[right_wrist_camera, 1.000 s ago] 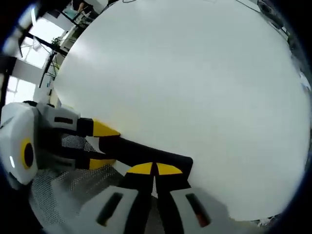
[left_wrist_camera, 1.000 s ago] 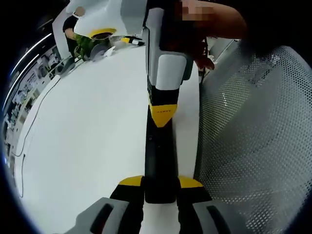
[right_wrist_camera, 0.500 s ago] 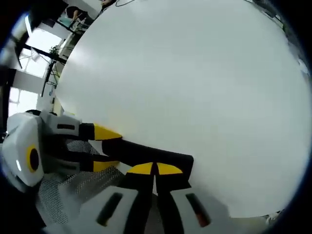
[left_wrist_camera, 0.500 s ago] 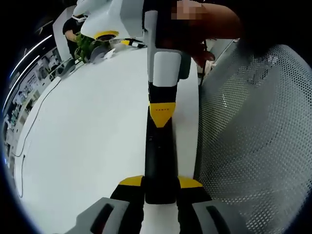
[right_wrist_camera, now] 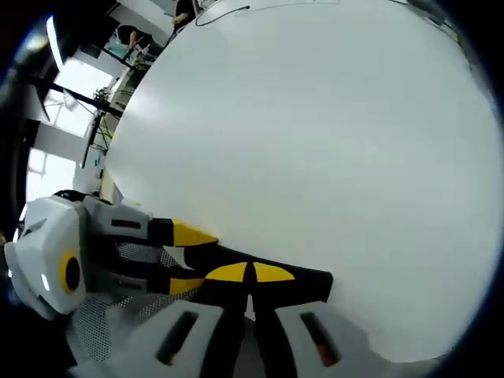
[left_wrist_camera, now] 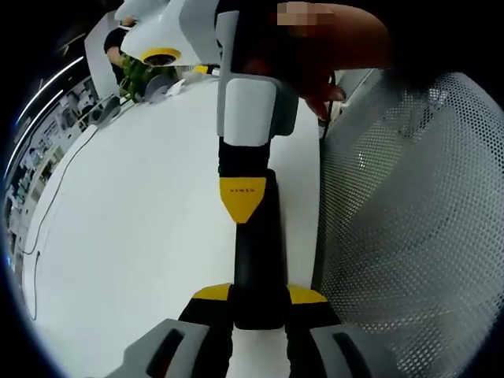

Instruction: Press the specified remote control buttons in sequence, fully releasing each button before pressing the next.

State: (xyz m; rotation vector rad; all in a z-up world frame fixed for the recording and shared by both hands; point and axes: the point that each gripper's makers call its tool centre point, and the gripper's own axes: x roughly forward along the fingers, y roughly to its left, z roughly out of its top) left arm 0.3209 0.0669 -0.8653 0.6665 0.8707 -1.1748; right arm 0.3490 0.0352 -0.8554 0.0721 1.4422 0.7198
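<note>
The left gripper (left_wrist_camera: 258, 303) fingers clamp the black remote (left_wrist_camera: 257, 252) near the tabletop (left_wrist_camera: 134, 228) edge, steadying it so the right gripper (left_wrist_camera: 242, 198), fingers together, can press a button.

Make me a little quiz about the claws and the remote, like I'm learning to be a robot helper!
1. True or false: the left claw has the black remote clamped between its jaws.
2. Pick one. What colour is the table under the remote? A) white B) red C) green
3. Fill in the word: the tips of the right claw are coloured ______.

Key: 1 true; 2 A; 3 yellow.
</note>
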